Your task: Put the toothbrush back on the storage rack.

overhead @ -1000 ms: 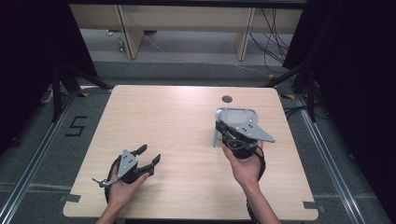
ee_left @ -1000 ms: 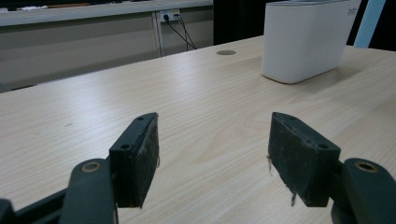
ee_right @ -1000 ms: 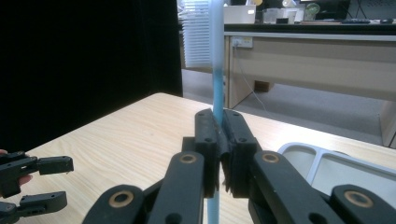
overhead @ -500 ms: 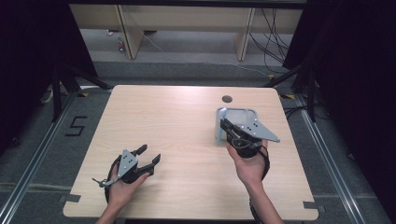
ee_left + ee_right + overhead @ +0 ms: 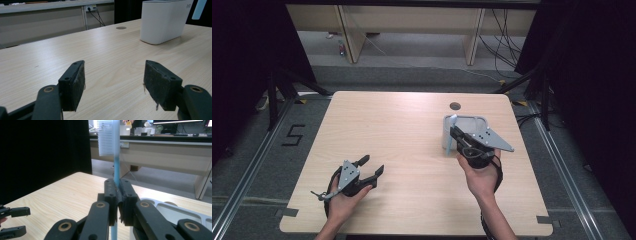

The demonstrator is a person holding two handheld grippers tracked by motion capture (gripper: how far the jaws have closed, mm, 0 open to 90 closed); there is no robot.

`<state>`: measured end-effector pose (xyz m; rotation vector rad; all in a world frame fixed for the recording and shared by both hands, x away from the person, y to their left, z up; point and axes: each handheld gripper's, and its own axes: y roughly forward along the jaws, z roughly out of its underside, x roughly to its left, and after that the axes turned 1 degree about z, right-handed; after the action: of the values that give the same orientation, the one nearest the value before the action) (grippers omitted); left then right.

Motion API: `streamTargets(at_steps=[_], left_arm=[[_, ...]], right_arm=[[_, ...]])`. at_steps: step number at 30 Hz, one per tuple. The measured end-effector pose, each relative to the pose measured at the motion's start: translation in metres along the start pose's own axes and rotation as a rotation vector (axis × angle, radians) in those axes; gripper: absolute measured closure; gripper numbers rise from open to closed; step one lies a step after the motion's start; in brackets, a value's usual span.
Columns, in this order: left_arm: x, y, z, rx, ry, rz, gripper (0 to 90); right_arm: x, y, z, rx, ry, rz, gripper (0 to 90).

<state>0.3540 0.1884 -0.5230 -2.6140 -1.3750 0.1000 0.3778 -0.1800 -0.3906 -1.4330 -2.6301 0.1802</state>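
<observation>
The right gripper (image 5: 117,202) has its fingers clamped tight on a blue toothbrush (image 5: 115,157), brush end up. It hangs by the white holder (image 5: 464,131), near the surface's far right corner. I think the job is to drop it in: keep it straight and go down slowly. The left gripper (image 5: 371,167) rests near the front left corner, fingers spread wide, holding nothing.

Light blue toothbrush (image 5: 115,152), white bristles; white container (image 5: 163,21); pale wood-grain table (image 5: 402,135).
</observation>
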Motion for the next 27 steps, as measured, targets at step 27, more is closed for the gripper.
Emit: streamTargets(at_steps=[27], left_arm=[[0.000, 0.000, 0.000, 0.002, 0.000, 0.000, 33.6]], right_arm=[[-0.008, 0.000, -0.013, -0.023, -0.017, 0.041, 85.7]])
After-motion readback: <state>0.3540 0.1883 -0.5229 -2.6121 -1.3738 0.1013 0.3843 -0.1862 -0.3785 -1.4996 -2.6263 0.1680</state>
